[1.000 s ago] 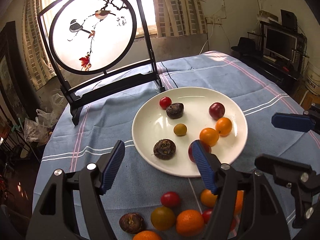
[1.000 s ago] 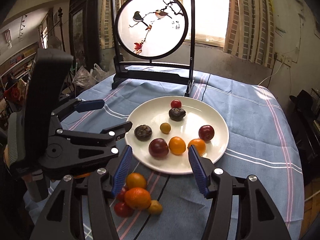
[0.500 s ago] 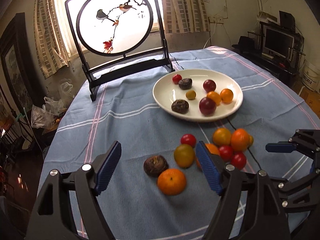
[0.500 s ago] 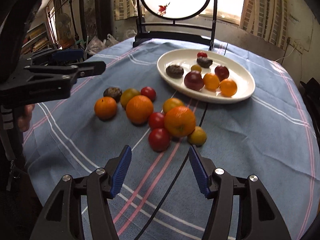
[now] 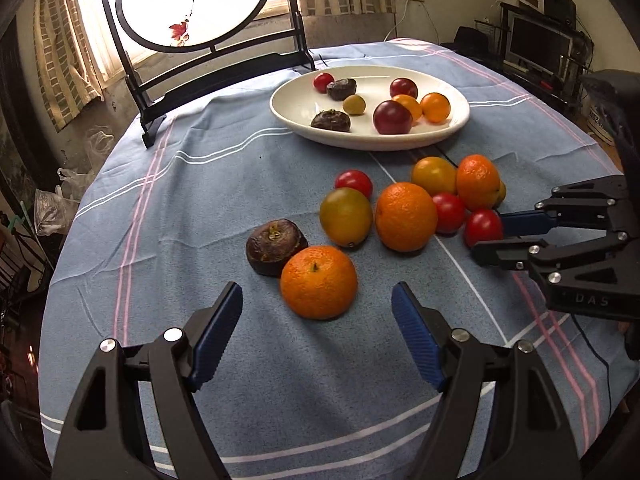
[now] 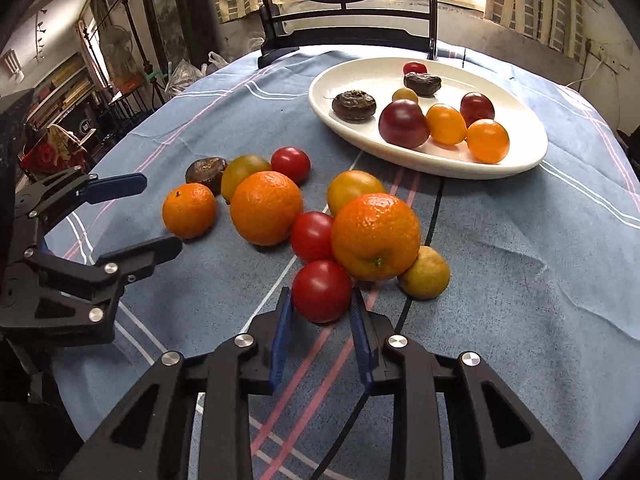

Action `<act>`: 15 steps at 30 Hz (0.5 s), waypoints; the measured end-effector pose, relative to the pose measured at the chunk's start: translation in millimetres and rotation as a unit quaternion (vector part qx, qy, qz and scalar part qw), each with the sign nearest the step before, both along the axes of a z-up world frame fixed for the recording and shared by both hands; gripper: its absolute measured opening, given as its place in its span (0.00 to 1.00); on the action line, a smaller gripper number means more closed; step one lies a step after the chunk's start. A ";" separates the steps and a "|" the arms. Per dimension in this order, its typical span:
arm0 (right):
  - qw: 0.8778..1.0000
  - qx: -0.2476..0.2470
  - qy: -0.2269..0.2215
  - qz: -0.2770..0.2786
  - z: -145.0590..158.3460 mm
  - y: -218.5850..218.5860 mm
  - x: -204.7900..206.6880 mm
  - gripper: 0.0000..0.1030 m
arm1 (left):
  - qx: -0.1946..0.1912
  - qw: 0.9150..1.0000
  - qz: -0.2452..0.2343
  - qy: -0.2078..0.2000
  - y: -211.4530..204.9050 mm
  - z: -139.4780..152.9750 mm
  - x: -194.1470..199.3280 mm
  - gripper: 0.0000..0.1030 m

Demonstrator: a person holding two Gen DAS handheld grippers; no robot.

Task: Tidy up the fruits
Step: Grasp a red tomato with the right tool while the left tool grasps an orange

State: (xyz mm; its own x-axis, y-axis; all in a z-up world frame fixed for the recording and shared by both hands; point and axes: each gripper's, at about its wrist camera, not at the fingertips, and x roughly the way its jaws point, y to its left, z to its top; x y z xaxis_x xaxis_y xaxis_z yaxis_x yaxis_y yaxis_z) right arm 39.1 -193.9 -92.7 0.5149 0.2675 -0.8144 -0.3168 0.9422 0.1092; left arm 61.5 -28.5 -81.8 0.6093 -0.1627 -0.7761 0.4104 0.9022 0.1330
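A white plate [image 5: 296, 114] [image 6: 520, 160] at the far side of the table holds several small fruits. More loose fruit lies on the blue cloth in front of it. My right gripper [image 6: 322, 306] has its jaws closed in around a red tomato [image 6: 322, 291] [image 5: 483, 227] at the near edge of the pile, touching both sides. My left gripper [image 5: 318, 312] is open, its jaws wide apart on either side of an orange [image 5: 319, 281] [image 6: 189, 210] next to a dark brown fruit [image 5: 276, 246].
A black-framed round painted screen [image 5: 192, 4] stands behind the plate. A big orange [image 6: 376, 236], a second orange [image 6: 266, 207], yellow and red tomatoes crowd the held tomato. The table edge drops off at left and right; cluttered furniture surrounds it.
Both grippers drew back from the plate and came down to the loose fruit. The right jaws narrowed from wide open onto the red tomato. The left jaws stayed wide open.
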 end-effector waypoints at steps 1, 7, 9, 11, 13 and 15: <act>1.000 -0.001 -0.005 0.000 1.1 -0.4 -1.8 0.27 | -0.003 1.000 0.004 0.005 -1.6 -1.9 3.8 0.71; 1.000 0.007 -0.009 0.003 6.8 -7.1 -9.5 0.27 | -0.002 0.999 0.026 0.020 -7.7 -7.6 14.7 0.41; 1.000 0.009 -0.014 0.002 9.2 -9.9 -13.1 0.27 | -0.015 0.999 0.023 0.029 -5.2 -4.9 12.5 0.41; 1.000 0.012 -0.017 0.005 12.7 -12.6 -16.9 0.27 | -0.014 1.000 0.017 0.018 -5.3 1.5 5.8 0.41; 1.000 0.015 -0.024 0.004 17.7 -15.5 -19.4 0.27 | -0.014 1.000 0.009 0.002 -7.4 12.0 -1.2 0.41; 0.999 0.019 -0.031 0.003 24.7 -17.8 -21.2 0.27 | -0.023 1.000 0.004 -0.012 -9.3 24.7 -4.3 0.41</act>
